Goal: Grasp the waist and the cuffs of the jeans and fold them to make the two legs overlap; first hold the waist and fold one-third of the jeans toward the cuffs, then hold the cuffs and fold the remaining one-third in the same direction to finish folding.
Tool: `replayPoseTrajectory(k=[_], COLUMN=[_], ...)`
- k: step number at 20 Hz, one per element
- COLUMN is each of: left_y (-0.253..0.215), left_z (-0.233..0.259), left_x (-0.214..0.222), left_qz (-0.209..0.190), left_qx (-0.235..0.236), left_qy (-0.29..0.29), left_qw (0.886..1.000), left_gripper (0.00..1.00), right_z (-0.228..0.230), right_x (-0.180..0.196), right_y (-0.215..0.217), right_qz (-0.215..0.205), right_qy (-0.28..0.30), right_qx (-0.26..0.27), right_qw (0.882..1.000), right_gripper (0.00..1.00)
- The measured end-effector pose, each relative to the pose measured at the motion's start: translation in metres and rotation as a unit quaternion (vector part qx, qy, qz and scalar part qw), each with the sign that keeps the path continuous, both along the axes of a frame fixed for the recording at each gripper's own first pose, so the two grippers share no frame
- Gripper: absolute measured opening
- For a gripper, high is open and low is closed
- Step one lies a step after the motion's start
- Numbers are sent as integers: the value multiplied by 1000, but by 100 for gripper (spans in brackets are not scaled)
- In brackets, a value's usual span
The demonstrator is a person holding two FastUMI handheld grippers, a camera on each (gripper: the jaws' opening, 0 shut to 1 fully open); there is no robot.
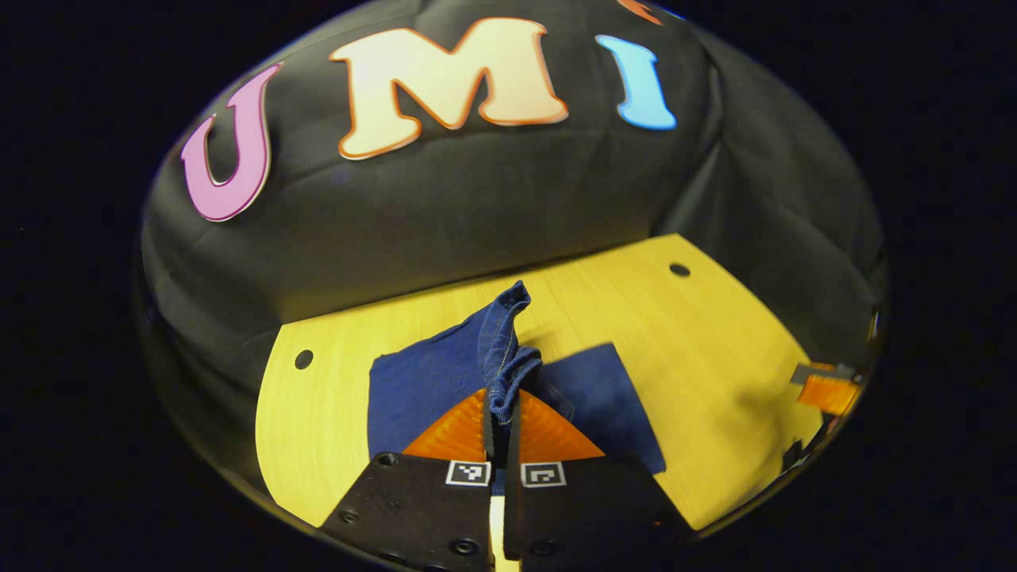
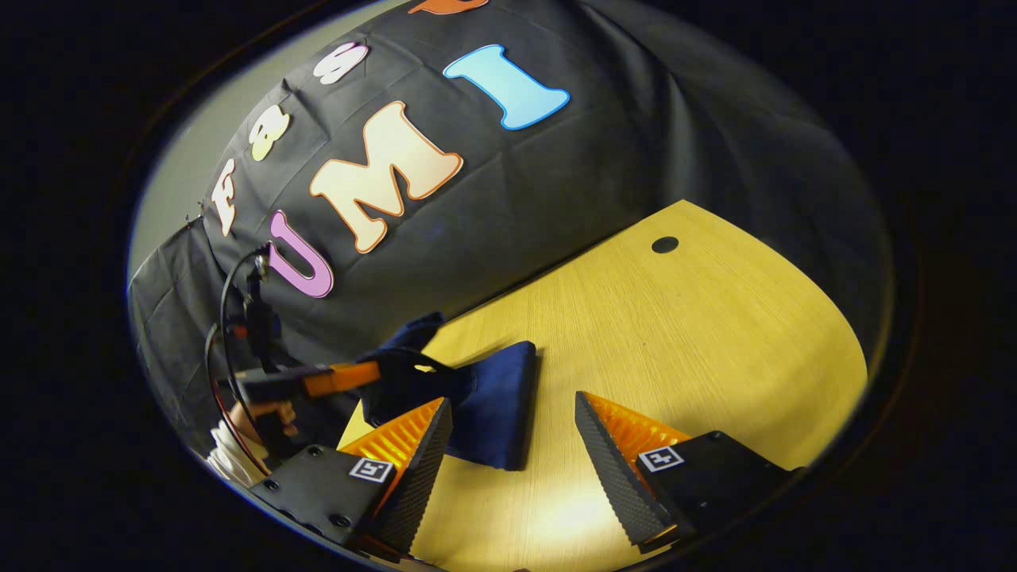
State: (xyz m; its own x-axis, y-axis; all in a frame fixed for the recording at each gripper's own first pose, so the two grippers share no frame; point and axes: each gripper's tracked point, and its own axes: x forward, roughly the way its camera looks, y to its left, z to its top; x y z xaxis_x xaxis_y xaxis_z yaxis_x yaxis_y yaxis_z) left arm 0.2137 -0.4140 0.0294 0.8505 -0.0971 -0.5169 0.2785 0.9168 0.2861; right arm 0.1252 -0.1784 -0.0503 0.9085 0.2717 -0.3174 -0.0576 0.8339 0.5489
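Note:
Dark blue jeans [image 1: 421, 381] lie folded on the yellow wooden table [image 1: 715, 342]. My left gripper [image 1: 502, 401] is shut on a bunched edge of the denim, which stands up in a ridge above the fingertips. In the right gripper view the jeans [image 2: 500, 405] form a thick folded stack just beyond my right gripper [image 2: 512, 449], which is open with bare table between its fingers. The left gripper [image 2: 373, 372] shows there at the left, lifting a denim edge off the stack. The right gripper [image 1: 826, 389] shows at the far right of the left gripper view, apart from the cloth.
The table [image 2: 699, 342] has round holes near its far corners [image 1: 679, 269] [image 1: 303, 359] [image 2: 664, 245]. The booth's black cloth wall rises just behind the table's far edge. A hand and white sleeve [image 2: 234, 449] with cables hold the left gripper.

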Motion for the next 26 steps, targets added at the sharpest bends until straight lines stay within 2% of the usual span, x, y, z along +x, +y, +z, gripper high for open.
replayPoseTrajectory(k=[1, 4, 5, 7, 8, 11, 13, 16, 18, 23, 26], left_y=[-6, -10, -15, -29, -31, -32, -30, -12, -2, 30, 43], left_z=[-24, -93, -113, -137, -143, -124, -106, -79, -71, -56, -61], left_x=[-6, -28, -35, -55, -61, -72, -90, -113, -131, -155, -166], left_qz=[-3, 5, 4, 1, 2, 3, 7, 34, 45, 88, 107], left_qx=[13, 33, 28, 15, 18, 44, 26, -4, -29, -56, -72], left_qy=[11, 50, 69, 96, 92, 48, 25, -15, -19, -43, -32], left_qw=[1000, 998, 997, 995, 996, 998, 999, 999, 998, 994, 991], left_gripper=[0, 1, 11, 41, 56, 92, 92, 92, 92, 92, 92], right_z=[-3, -6, -6, -8, -9, -4, 0, 2, 5, 4, 12], right_x=[0, -6, -7, -11, -13, -22, -28, -37, -45, -57, -63], right_y=[1, 4, 6, 10, 12, 19, 25, 38, 51, 81, 85], right_qz=[2, 9, 11, 14, 14, 18, 20, 28, 41, 74, 80], right_qy=[2, 6, 6, 10, 11, 5, -4, -17, -23, -23, -36], right_qx=[-2, -15, -15, -15, -16, -24, -33, -47, -46, -51, -55], right_qw=[1000, 1000, 1000, 1000, 1000, 1000, 999, 998, 998, 996, 995], right_gripper=[96, 96, 96, 96, 96, 96, 96, 96, 96, 96, 96])
